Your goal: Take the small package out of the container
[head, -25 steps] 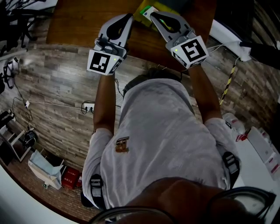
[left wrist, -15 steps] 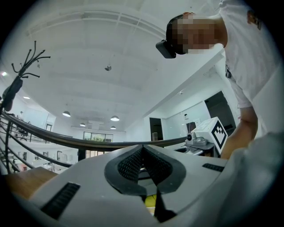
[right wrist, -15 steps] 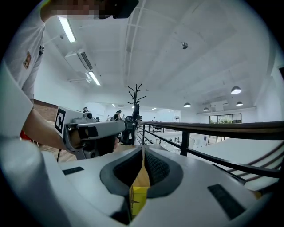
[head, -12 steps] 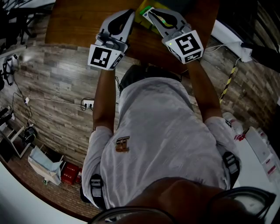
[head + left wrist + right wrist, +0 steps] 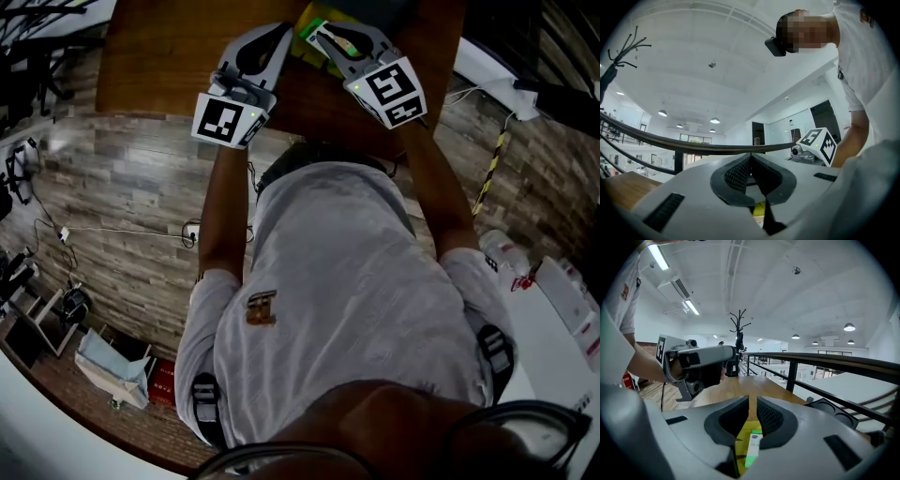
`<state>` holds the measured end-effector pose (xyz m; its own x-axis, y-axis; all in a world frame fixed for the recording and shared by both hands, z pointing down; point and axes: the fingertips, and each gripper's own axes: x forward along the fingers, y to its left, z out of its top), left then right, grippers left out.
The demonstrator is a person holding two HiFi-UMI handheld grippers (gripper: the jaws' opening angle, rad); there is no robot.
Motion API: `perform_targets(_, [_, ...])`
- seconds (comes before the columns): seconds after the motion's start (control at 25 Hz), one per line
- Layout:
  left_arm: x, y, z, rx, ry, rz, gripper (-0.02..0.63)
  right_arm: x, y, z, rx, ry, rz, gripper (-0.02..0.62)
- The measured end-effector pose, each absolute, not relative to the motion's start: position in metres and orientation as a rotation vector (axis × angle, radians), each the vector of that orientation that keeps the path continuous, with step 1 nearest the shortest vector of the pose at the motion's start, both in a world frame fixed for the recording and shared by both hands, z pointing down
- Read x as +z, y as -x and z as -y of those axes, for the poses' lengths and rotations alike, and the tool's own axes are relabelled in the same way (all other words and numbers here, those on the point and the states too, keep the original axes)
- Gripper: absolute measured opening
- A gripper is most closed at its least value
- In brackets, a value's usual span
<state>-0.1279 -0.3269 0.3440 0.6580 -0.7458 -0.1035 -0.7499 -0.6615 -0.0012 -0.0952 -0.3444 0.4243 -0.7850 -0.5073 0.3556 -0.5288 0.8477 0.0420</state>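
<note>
A: Where did the small package (image 5: 753, 448) lie?
B: In the yellow container (image 5: 742, 441) on the wooden table (image 5: 159, 56), just beneath the right gripper (image 5: 752, 401), whose jaws were closed on nothing.
A: And the left gripper (image 5: 750, 158)?
B: Jaws pressed together, empty too

Smooth wooden table (image 5: 169, 56); matt wood-grain plank floor (image 5: 122, 187).

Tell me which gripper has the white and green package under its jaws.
The right gripper: the package shows against the yellow container just below its jaws. The left gripper sees only a yellow sliver.
</note>
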Motion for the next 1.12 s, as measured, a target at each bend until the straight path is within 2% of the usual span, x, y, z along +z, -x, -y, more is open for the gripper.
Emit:
perform_targets(0.08, [0.347,0.129,0.33,0.148,2.834,-1.262,0.018,0.434,0.096,0.347,0.107,-0.77,2.634,0.057])
perform_targets(0.12, [0.349,0.13,0.332,0.15,2.839,-1.26,0.018,0.439,0.098,0.347,0.117,-0.764,2.617,0.114])
perform_targets(0.16, [0.35,0.131,0.333,0.151,2.844,-1.258,0.018,0.445,0.099,0.347,0.126,-0.754,2.601,0.131])
perform_targets(0.48, [0.358,0.138,0.338,0.153,2.866,-1.24,0.018,0.486,0.102,0.352,0.187,-0.721,2.462,0.224])
perform_targets(1.12, [0.363,0.147,0.346,0.145,2.884,-1.217,0.018,0.54,0.101,0.364,0.241,-0.626,2.266,0.295])
